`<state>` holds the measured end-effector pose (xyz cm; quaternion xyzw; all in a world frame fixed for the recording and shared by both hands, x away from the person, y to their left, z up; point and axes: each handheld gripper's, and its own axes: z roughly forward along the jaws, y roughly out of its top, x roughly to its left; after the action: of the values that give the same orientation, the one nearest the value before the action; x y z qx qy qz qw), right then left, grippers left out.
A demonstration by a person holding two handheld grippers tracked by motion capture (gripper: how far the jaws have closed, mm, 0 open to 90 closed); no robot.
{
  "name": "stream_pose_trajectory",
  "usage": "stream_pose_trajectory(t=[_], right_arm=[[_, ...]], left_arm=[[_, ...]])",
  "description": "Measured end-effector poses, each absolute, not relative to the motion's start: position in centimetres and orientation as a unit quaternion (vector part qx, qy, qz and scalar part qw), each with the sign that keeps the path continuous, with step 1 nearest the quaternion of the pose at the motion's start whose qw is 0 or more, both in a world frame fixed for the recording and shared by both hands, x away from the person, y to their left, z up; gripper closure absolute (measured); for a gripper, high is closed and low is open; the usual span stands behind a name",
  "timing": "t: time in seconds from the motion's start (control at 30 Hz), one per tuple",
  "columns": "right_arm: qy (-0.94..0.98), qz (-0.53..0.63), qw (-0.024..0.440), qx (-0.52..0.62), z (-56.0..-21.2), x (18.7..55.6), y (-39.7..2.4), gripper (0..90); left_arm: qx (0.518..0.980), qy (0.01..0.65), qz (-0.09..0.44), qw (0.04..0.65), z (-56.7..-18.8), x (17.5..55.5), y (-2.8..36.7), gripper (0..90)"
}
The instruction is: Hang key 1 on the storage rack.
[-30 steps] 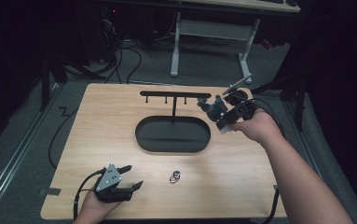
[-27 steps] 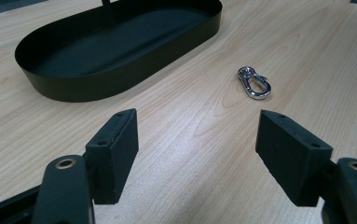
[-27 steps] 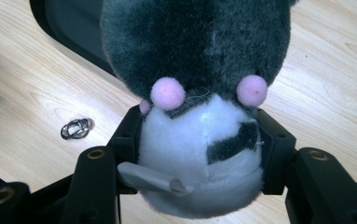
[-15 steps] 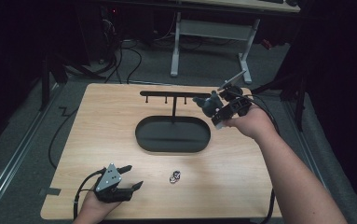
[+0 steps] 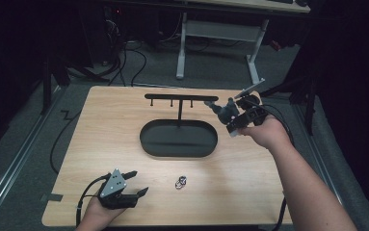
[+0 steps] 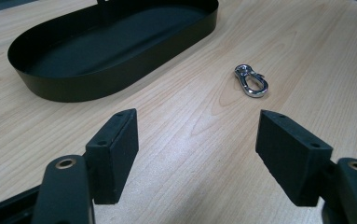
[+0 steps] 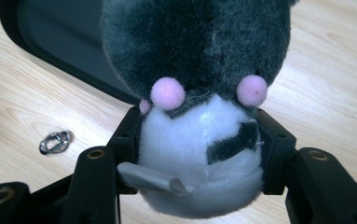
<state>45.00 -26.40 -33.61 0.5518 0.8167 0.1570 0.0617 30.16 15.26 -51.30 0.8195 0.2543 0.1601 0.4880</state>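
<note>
My right gripper (image 7: pixel 199 140) pinches a grey-and-white plush toy (image 7: pixel 199 154) in its jaws, beside the hook stand (image 5: pixel 180 98) above the empty black oval tray (image 5: pixel 148 144). My left gripper (image 6: pixel 197 154), jaws spread, rests on the counter (image 5: pixel 269 192) near a metal clasp (image 6: pixel 250 81).

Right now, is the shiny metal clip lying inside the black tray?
No, the metal clip lies on the bare wooden table, outside the black tray.

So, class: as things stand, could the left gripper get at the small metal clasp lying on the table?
Probably yes. The left gripper is open, and the metal clasp lies on bare table just ahead of its jaws, slightly right, with nothing between them.
</note>
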Motion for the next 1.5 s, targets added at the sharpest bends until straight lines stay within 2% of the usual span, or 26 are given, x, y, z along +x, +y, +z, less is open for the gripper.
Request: stream_pose_trajectory(t=[0.3, 0.67, 1.0, 1.2, 1.5], right_arm=[[0.815, 0.166, 0.049, 0.553, -37.3, 45.0, -26.3, 46.4], [0.808, 0.193, 0.061, 0.554, -41.3, 46.3, -24.6, 44.7], [0.798, 0.198, 0.053, 0.567, -43.7, 47.0, -24.4, 35.9], [0.799, 0.196, 0.074, 0.563, -42.9, 45.7, -24.9, 35.0], [0.802, 0.253, 0.122, 0.527, -42.8, 39.4, -25.7, 40.1]], left_arm=[[0.822, 0.253, 0.16, 0.485, -51.4, 30.2, 15.1, 30.5], [0.822, 0.254, 0.16, 0.484, -51.4, 30.2, 15.1, 30.5], [0.821, 0.254, 0.157, 0.486, -51.4, 30.2, 15.1, 30.5], [0.82, 0.26, 0.147, 0.488, -51.2, 30.4, 15.1, 31.1], [0.812, 0.289, 0.122, 0.491, -51.0, 30.6, 14.9, 33.4]])
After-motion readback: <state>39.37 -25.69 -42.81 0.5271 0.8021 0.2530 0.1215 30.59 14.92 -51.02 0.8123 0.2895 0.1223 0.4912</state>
